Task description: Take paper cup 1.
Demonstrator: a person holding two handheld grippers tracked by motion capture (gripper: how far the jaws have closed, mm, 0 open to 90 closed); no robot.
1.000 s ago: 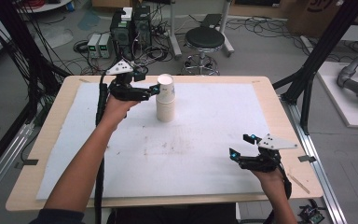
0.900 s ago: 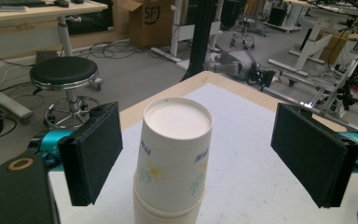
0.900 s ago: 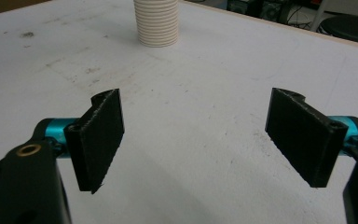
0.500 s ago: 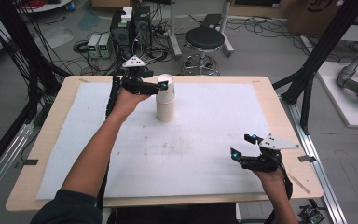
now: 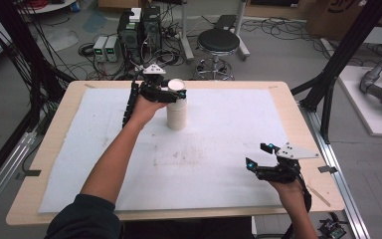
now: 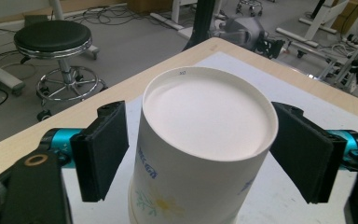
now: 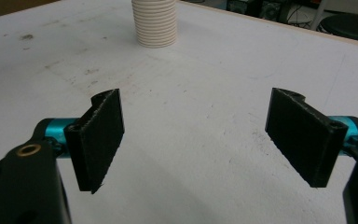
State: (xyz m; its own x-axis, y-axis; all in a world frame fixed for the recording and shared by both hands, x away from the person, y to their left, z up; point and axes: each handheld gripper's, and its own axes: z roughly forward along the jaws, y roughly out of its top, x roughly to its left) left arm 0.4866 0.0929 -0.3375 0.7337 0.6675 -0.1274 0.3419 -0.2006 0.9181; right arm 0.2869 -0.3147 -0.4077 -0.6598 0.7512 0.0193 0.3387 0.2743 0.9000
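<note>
One stack of upturned paper cups (image 5: pixel 177 107) stood on the white mat (image 5: pixel 229 144), toward its far edge; ribbed rims ringed the stack's base. The left gripper (image 5: pixel 178 94) had just been closing around the top cup, its two flat black pads flanking the smooth wall, contact uncertain. The right gripper (image 5: pixel 257 157), near the mat's front edge, well apart from the stack, gaped empty.

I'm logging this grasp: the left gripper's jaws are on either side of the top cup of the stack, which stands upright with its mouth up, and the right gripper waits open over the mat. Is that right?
Not quite: the top cup is upside down, its closed base facing up, as the left gripper view shows. The rest holds: the left gripper has its jaws on either side of it, just been closing, and the right gripper waits open over the mat.
</note>
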